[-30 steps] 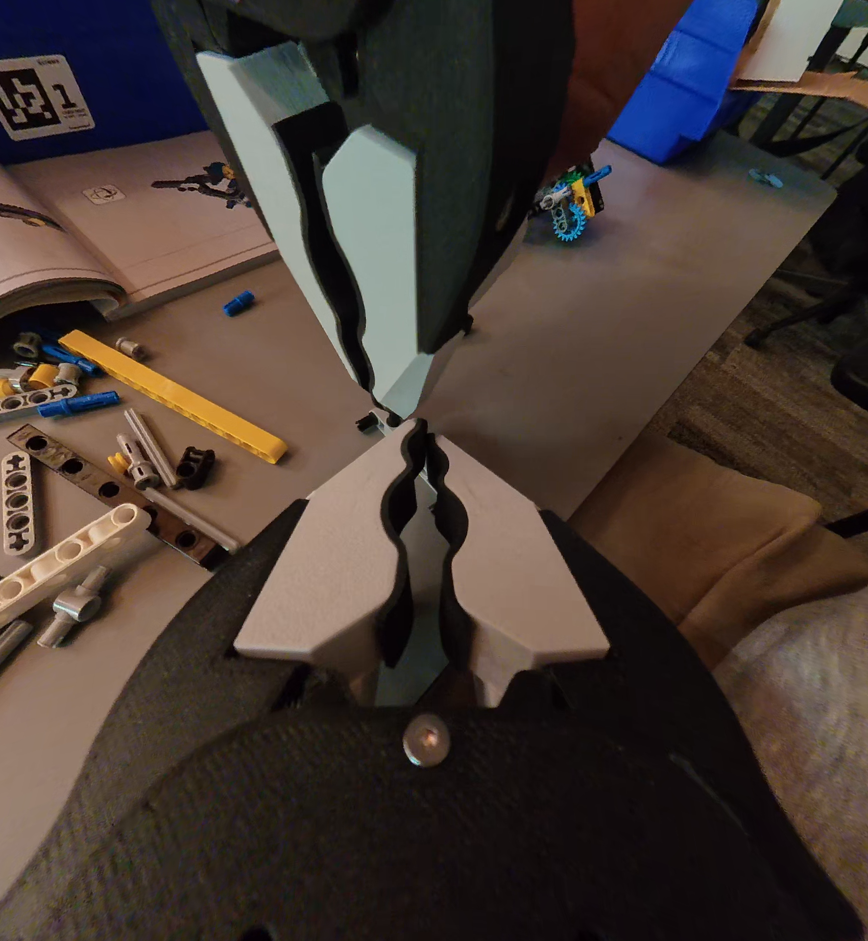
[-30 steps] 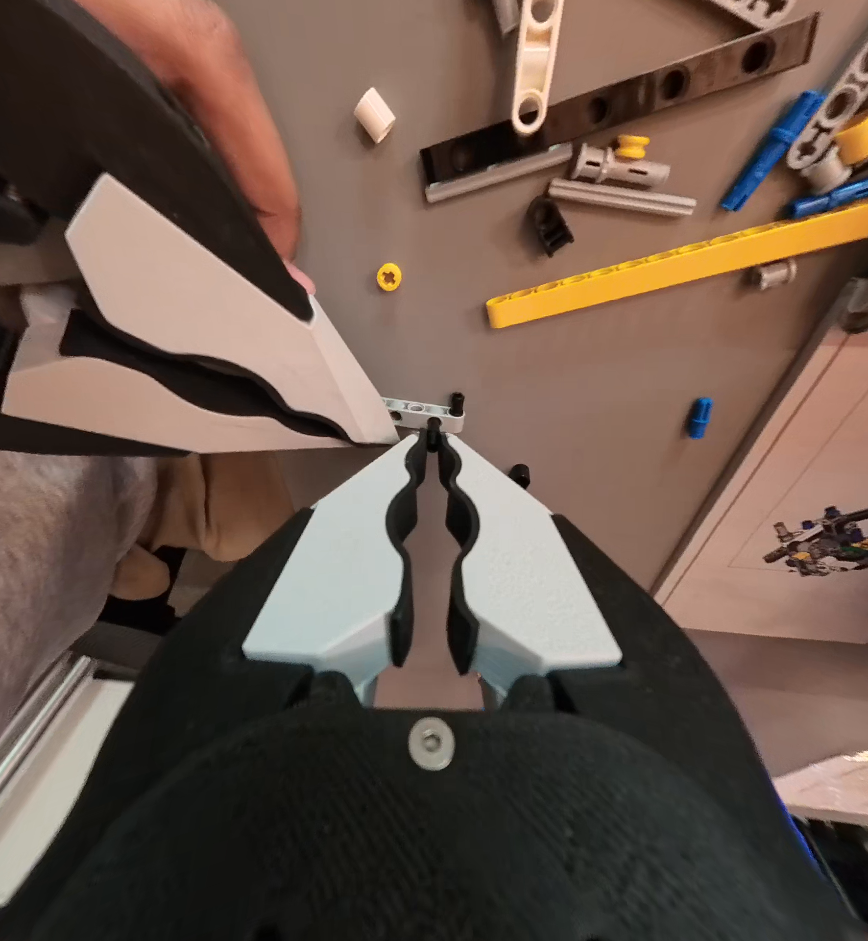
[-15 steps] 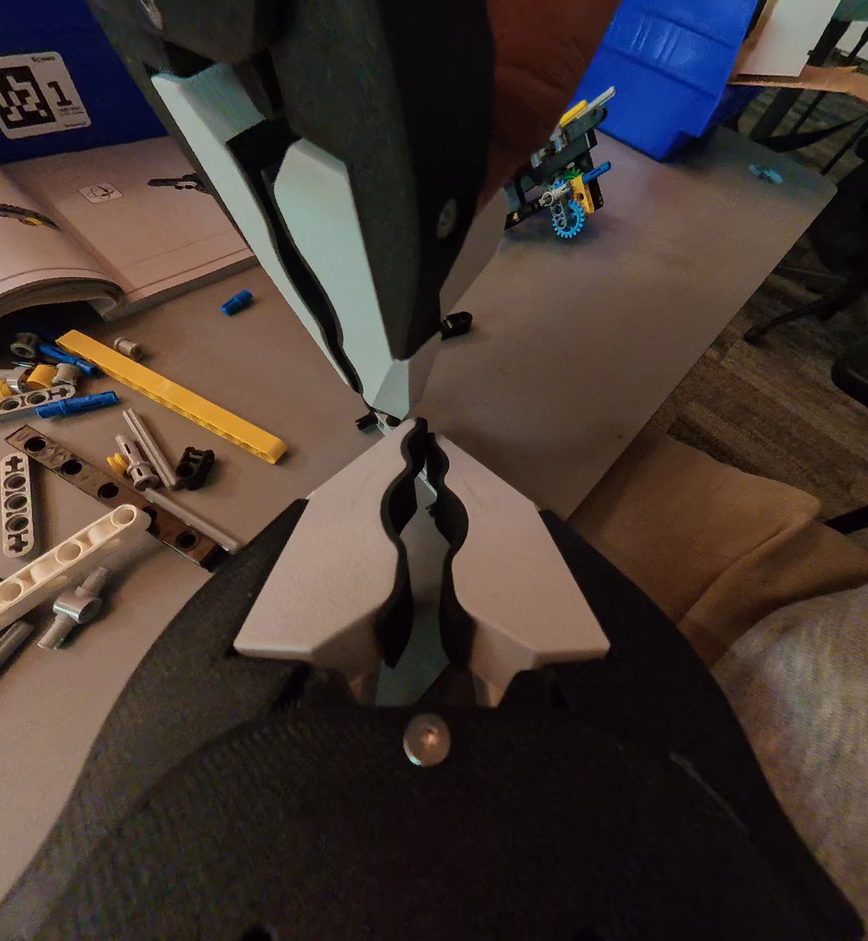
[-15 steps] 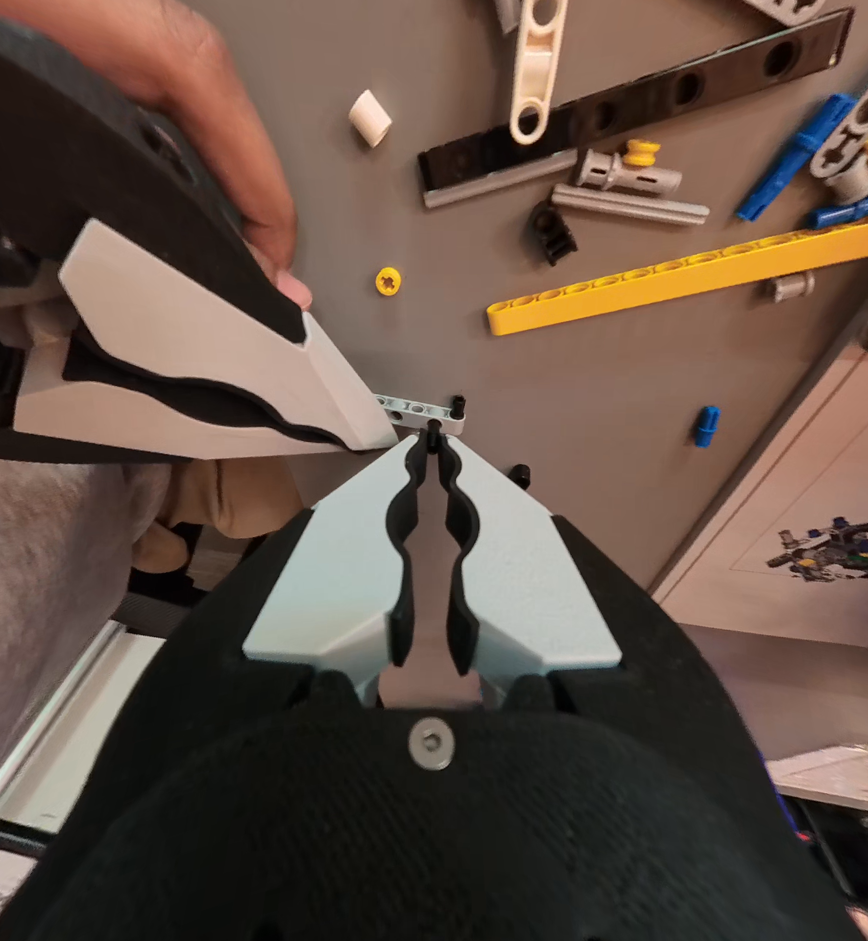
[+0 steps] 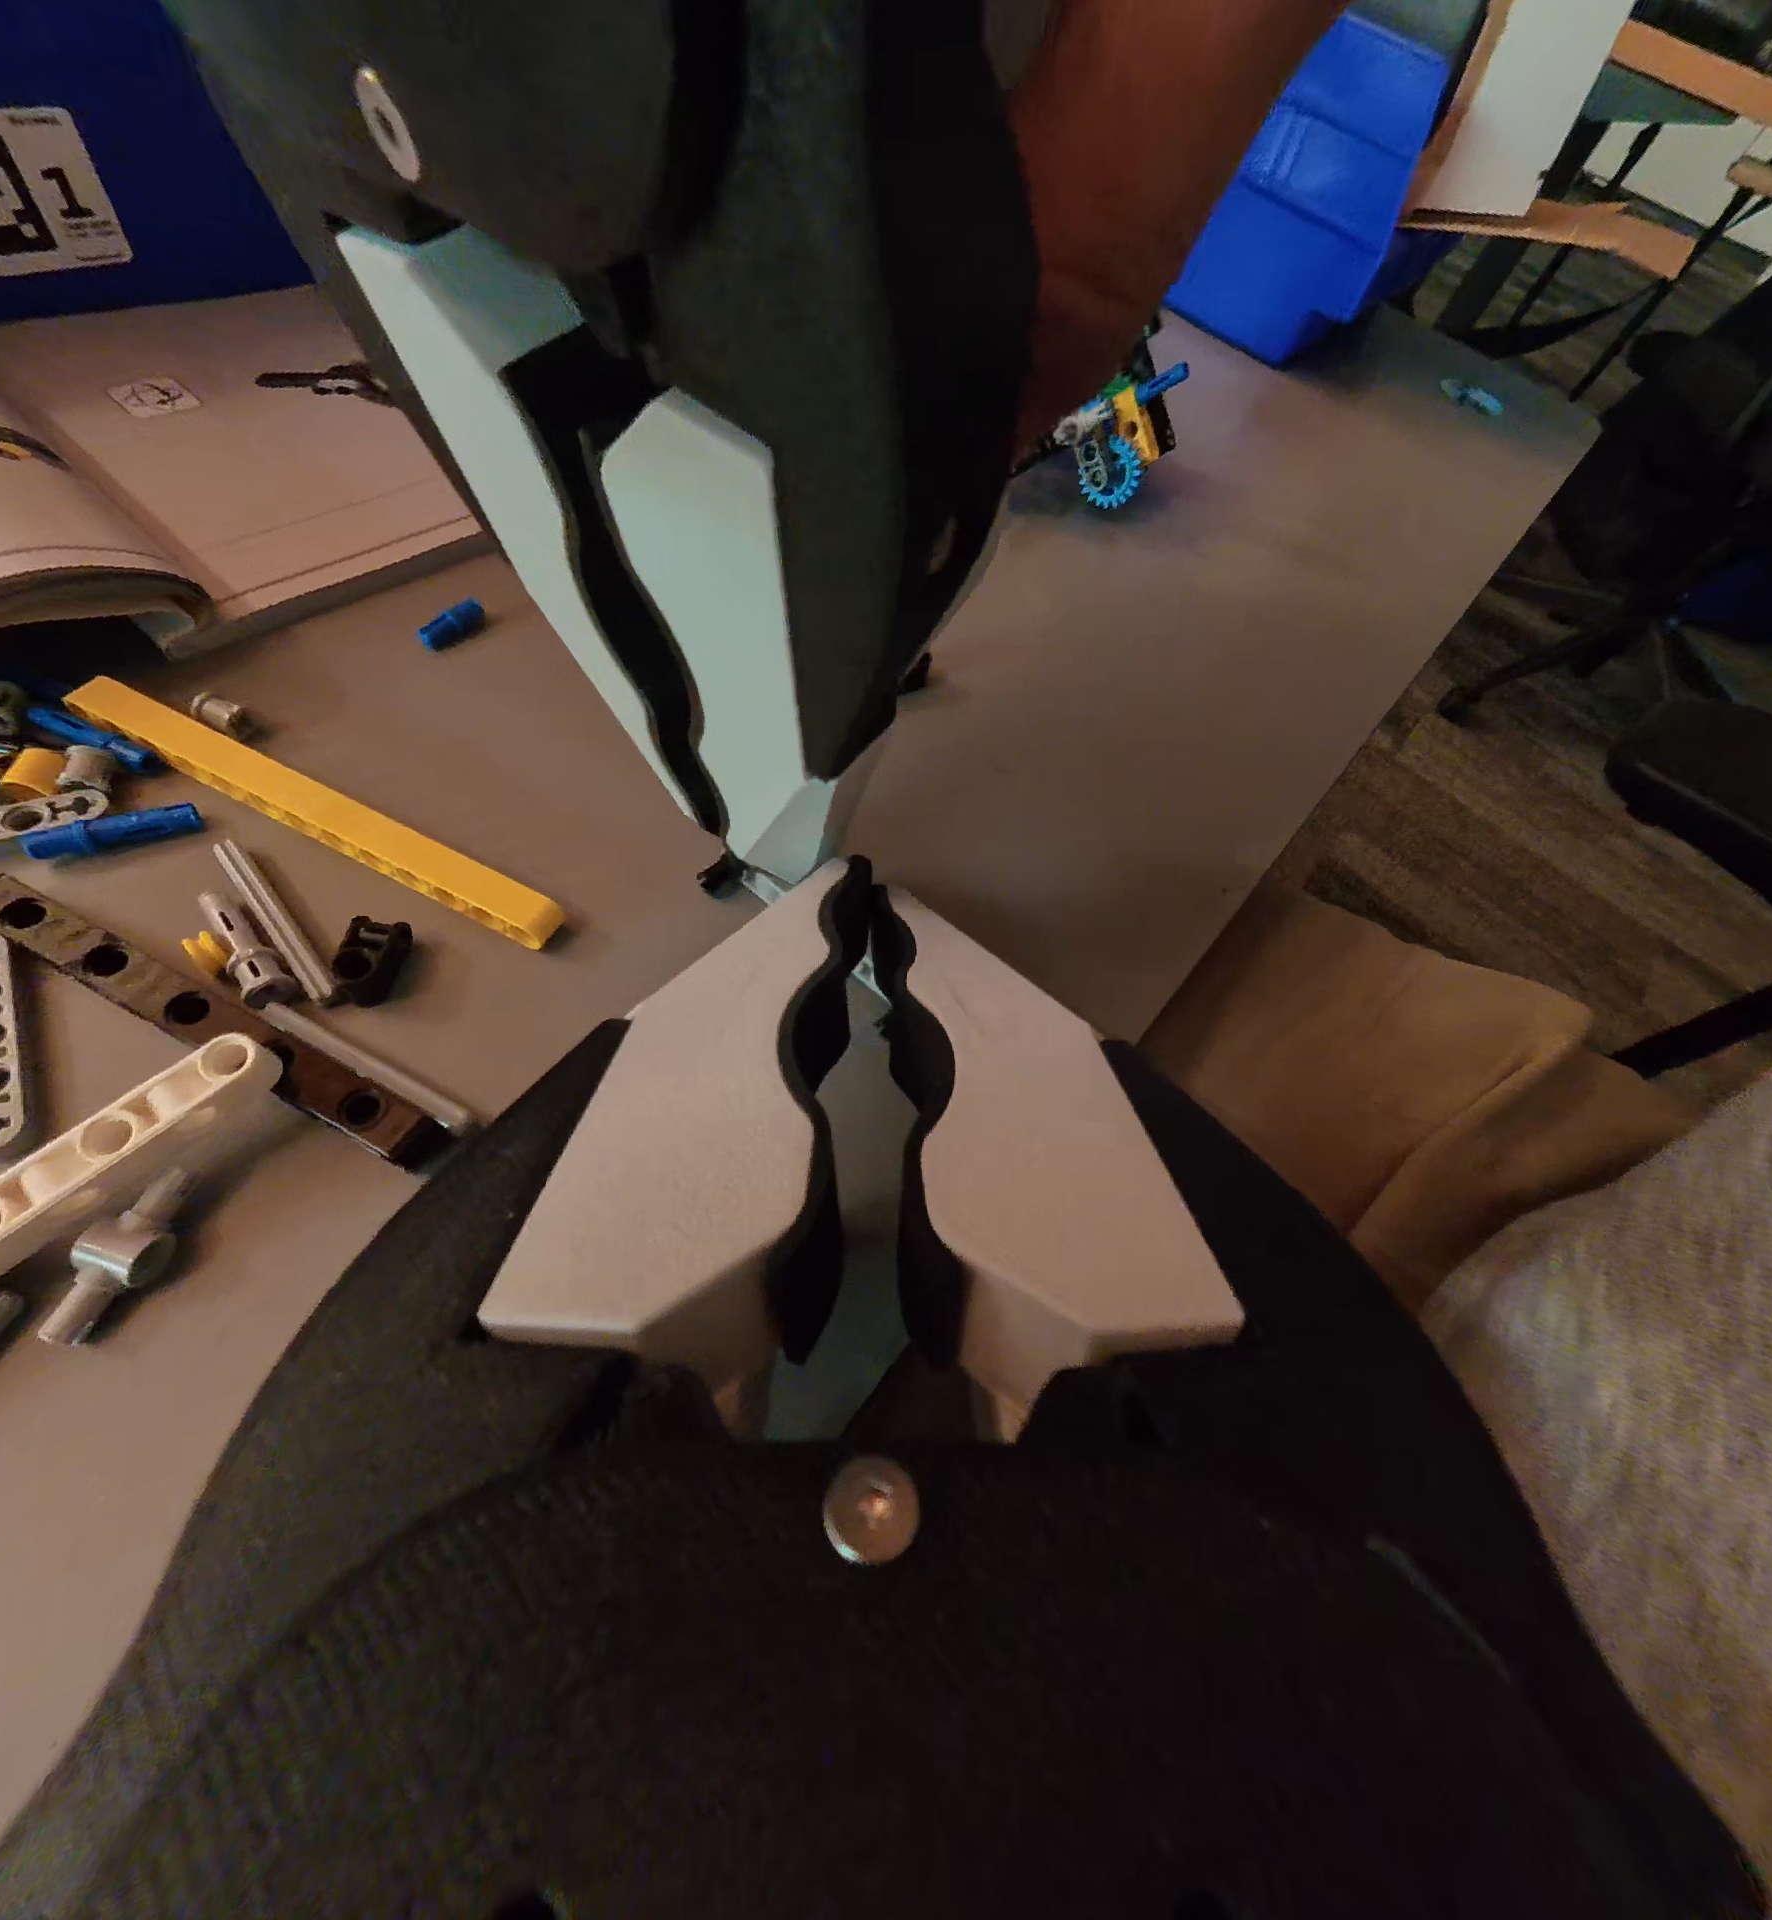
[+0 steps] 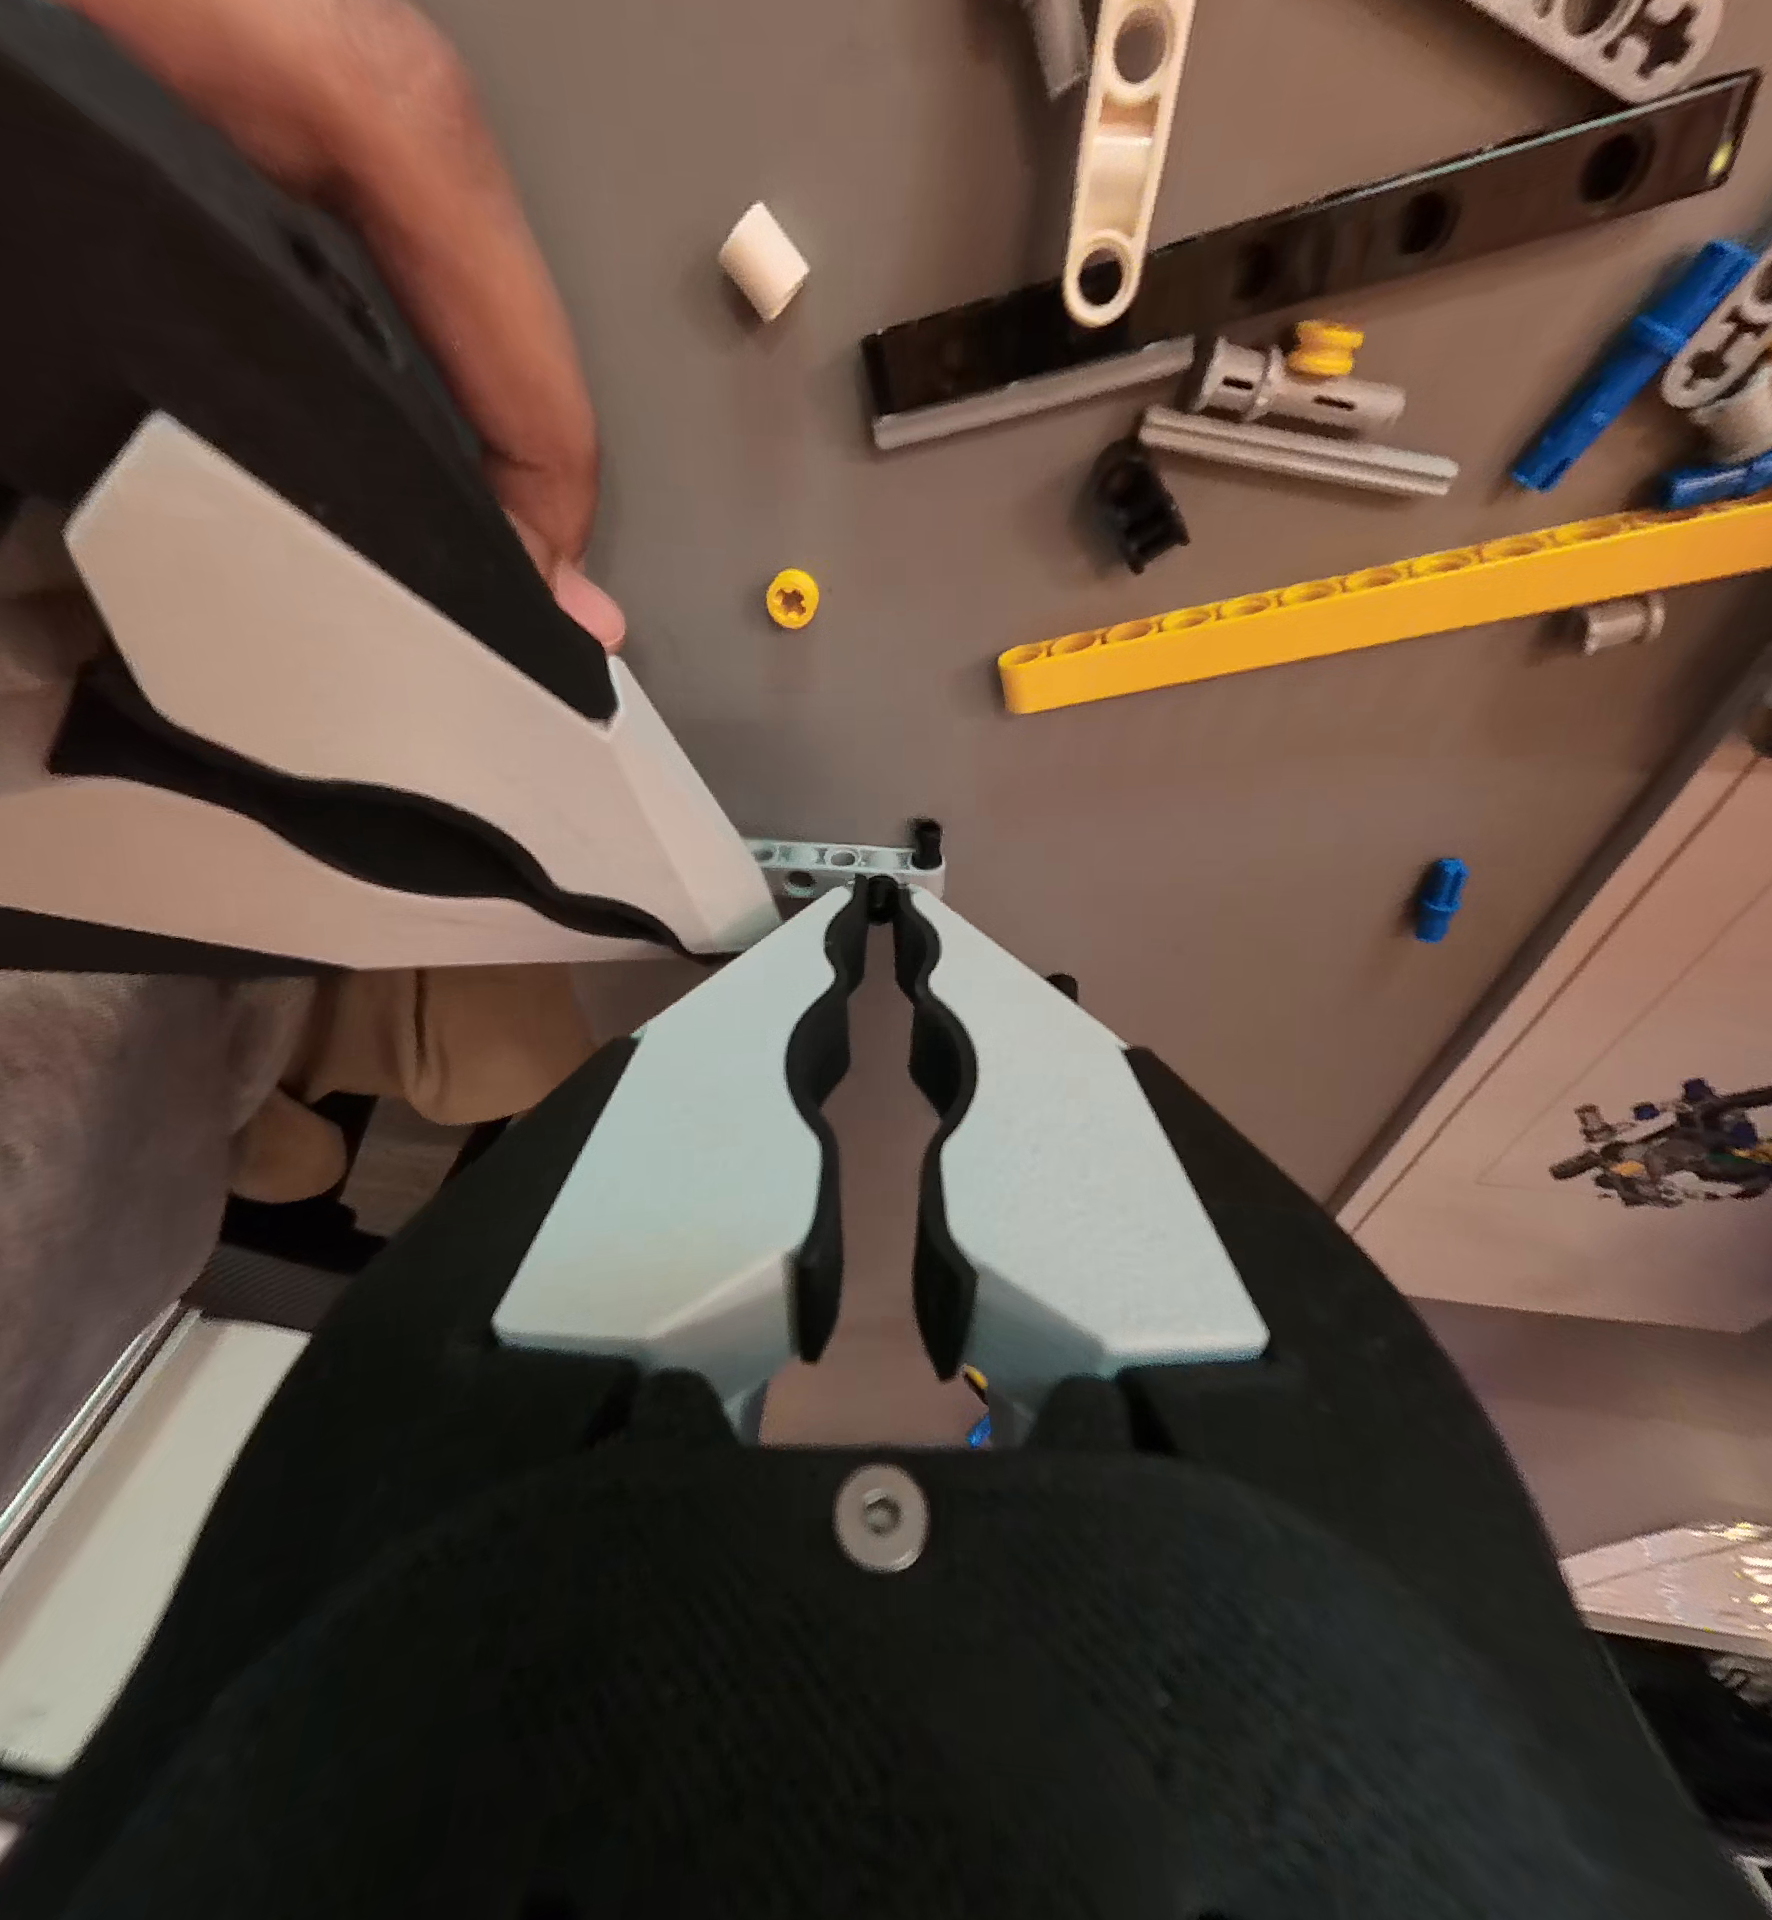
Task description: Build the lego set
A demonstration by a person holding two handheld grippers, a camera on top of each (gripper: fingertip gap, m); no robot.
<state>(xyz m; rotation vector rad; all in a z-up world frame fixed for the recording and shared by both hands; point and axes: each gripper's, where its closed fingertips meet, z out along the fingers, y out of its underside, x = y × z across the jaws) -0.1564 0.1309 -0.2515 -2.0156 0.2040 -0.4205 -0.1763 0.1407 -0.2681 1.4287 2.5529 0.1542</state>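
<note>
My left gripper (image 5: 866,883) is shut on a small light grey beam (image 6: 840,860) and holds it just above the grey table (image 5: 1121,727). My right gripper (image 6: 877,899) is shut on a small black pin (image 6: 877,891) and presses it against the side of that beam. A second black pin (image 6: 926,836) sticks out of the beam's far end. In the left wrist view the right gripper (image 5: 726,831) comes down from above and meets my left fingertips. In the right wrist view the left gripper (image 6: 747,935) comes in from the left, held by a hand (image 6: 466,312).
Loose parts lie on the left: a long yellow beam (image 5: 321,816), a black beam (image 5: 186,1008), a blue pin (image 5: 451,627) and a yellow bush (image 6: 790,600). An open instruction booklet (image 5: 238,488) lies behind. A partly built model with a blue gear (image 5: 1116,457) stands at the back. The table edge (image 5: 1225,935) runs close on the right. Left and right tips are no more than a few centimetres apart.
The right gripper has tilted and shifted a little over the beam, and again covers part of the model behind it. Both grippers stay shut and meet at the same spot.
</note>
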